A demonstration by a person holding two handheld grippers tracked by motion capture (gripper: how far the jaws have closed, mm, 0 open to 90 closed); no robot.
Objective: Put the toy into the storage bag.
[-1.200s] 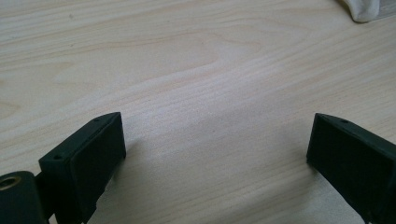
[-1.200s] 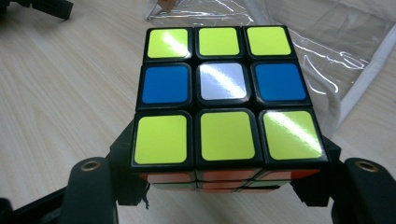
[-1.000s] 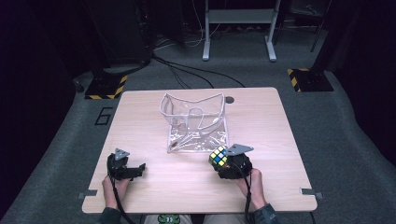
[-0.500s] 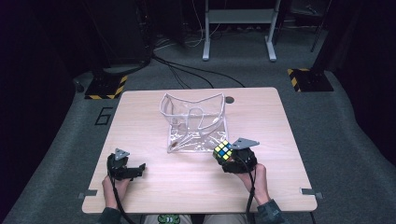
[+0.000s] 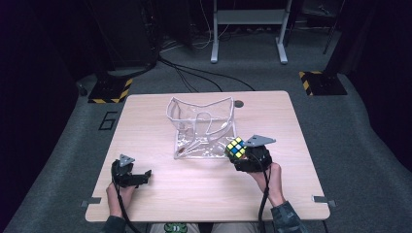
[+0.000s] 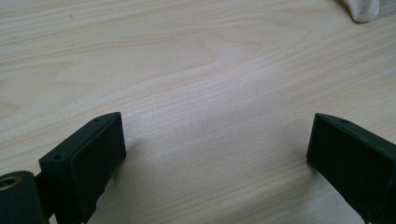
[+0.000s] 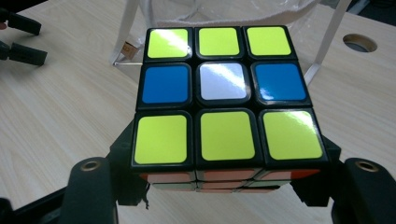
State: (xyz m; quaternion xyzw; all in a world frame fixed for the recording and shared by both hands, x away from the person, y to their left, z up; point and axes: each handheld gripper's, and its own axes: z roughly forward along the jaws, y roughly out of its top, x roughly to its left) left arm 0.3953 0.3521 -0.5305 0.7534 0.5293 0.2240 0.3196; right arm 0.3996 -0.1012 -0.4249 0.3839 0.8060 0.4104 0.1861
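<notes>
Right gripper has its jaws clamped on the puzzle cube, right by the clear bag. Left gripper sits near the tabletop's front-left corner, jaws wide open.

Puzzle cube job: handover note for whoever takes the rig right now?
Right gripper: shut on the puzzle cube, carried above the table at the near right corner of the clear bag.
Left gripper: open, nothing between the jaws, low over bare wood at the near left.
Done: cube picked up and brought to the bag.
Left: cube is not yet inside; the bag's mouth faces up, so probably lift it over the rim and release.
</notes>
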